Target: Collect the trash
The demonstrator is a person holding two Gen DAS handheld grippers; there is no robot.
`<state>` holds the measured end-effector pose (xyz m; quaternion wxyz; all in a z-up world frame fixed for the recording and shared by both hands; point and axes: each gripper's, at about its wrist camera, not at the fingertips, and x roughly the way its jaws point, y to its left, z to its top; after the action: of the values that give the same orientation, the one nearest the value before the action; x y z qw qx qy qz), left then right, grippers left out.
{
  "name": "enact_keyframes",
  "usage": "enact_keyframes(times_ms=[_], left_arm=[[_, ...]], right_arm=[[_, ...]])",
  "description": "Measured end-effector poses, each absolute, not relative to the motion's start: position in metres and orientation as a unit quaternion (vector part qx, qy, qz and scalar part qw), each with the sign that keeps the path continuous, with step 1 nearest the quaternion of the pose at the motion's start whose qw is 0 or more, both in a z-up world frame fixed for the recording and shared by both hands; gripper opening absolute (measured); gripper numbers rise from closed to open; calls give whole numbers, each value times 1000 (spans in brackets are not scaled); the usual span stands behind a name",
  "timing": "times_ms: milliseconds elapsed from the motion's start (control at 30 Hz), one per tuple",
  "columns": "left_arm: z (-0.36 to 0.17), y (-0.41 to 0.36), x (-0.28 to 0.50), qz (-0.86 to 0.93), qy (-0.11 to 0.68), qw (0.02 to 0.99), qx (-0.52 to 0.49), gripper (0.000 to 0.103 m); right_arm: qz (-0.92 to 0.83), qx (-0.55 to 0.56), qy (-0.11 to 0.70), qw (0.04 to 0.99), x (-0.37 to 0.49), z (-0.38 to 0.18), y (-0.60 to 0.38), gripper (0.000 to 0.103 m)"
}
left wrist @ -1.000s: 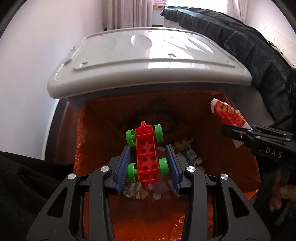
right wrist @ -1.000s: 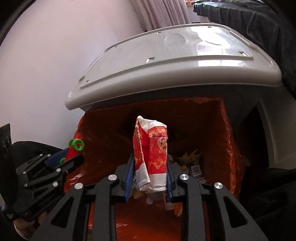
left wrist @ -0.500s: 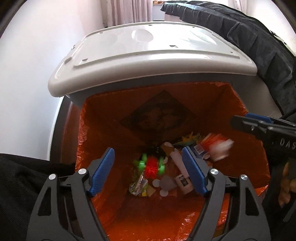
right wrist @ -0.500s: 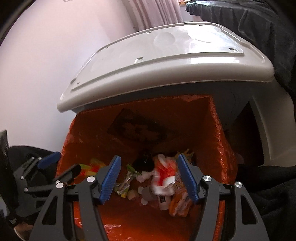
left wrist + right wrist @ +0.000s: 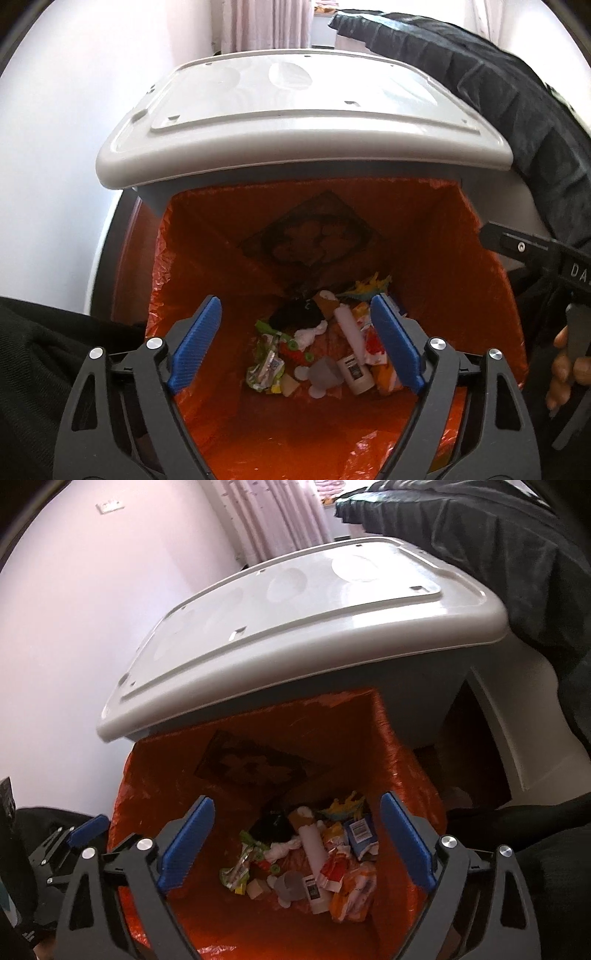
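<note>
Home room, pale curtains [image 5: 266, 22] by a window, plain wall [image 5: 92, 609], lidded household bin [image 5: 303, 122] with orange liner [image 5: 424, 229]

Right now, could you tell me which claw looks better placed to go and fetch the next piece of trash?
Neither clearly: the left claw and right claw both hang open and empty over the orange-lined grey plastic bin. No uncollected trash is in view.

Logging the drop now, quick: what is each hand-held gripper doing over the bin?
Left hand-held gripper: open, empty, above the orange-lined grey plastic bin.
Right hand-held gripper: open, empty, above the same bin.
</note>
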<state>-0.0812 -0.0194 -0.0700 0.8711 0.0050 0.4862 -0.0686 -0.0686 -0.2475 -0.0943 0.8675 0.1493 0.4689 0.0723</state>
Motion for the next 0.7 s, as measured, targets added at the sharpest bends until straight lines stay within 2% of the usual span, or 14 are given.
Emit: enact_keyframes(times_ms=[167,700], left_arm=[[-65,-15,-81,-58,474,879,-7,85],[-38,-15,-64,-8,411,911,13,90]], right_arm=[[50,165,468,867,-69,-96,-259,97],[1,130,444,887,-57,-82,-261,98]])
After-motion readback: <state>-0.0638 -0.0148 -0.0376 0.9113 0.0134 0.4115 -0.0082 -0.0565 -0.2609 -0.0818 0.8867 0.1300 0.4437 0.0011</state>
